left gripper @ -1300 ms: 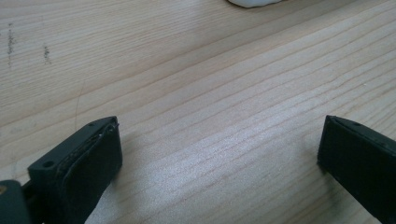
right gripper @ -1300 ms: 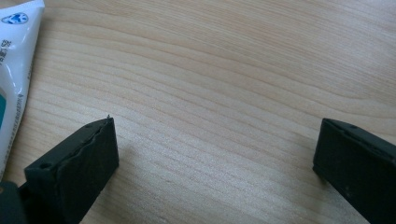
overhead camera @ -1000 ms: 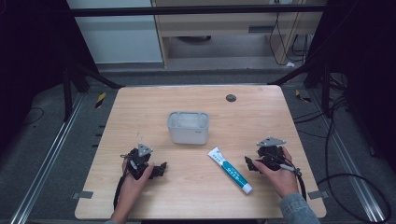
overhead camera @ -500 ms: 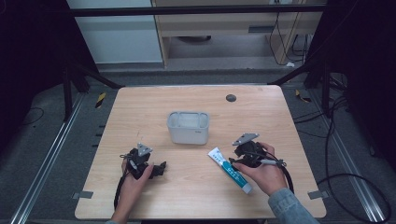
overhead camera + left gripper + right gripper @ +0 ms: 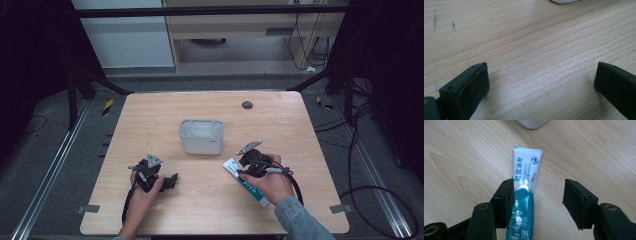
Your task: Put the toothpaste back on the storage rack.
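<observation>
White-teal toothpaste tube [image 5: 524, 195] flat on table [image 5: 310, 130]; right gripper [image 5: 537, 202] over it, jaws apart, tube off-centre. Next: centre, close. Left gripper [image 5: 541, 82] idle, jaws apart.

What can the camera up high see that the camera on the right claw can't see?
The high view alone takes in the whole table, the left claw resting on it, the dark round thing near the far edge, and all of the white container. The right gripper view alone shows the printed letters on the toothpaste tube and how its jaws stand open, one on each side of the tube. Both show the toothpaste tube, the right claw and the wooden tabletop.
</observation>
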